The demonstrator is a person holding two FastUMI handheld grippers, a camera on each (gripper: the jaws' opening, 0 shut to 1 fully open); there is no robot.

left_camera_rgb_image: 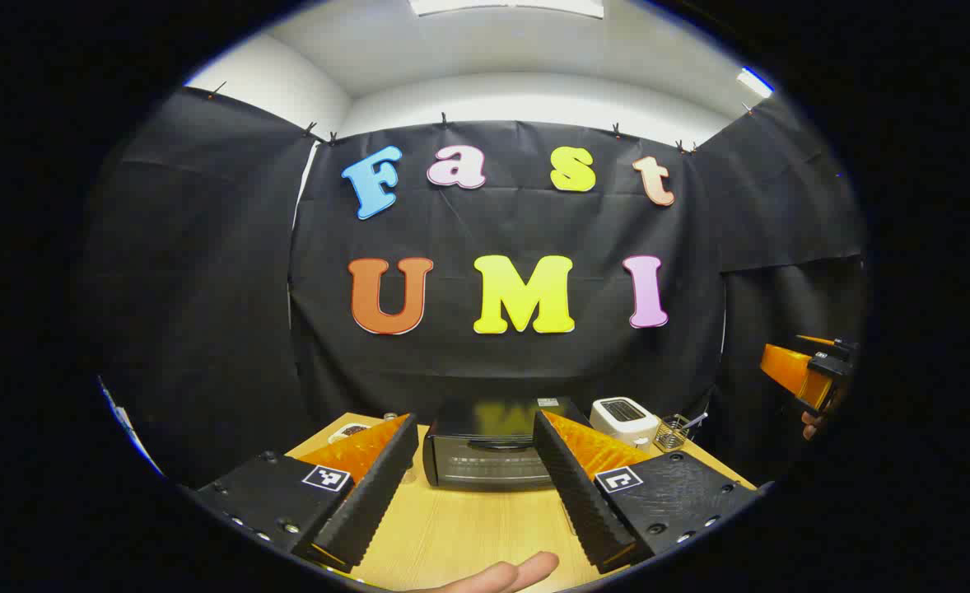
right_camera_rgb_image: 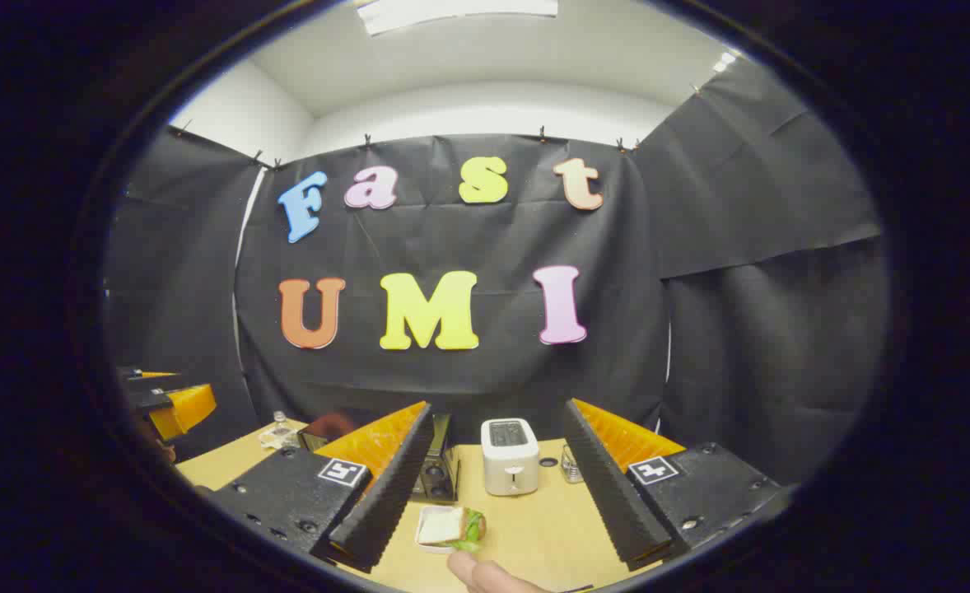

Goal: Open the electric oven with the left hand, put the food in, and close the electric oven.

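Left gripper spread wide, holding nothing; black electric oven shut, centre-low between its fingers on the wooden table. Right gripper also wide and empty, sandwich plate at lower centre, white toaster behind with bare tabletop around it

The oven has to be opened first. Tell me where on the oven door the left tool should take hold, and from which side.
Grip the handle bar along the top edge of the oven door, coming straight in from the front. The door faces the left tool, whose fingers are open and already frame it. The door looks shut; the handle is small and dark here, so this is a judgement.
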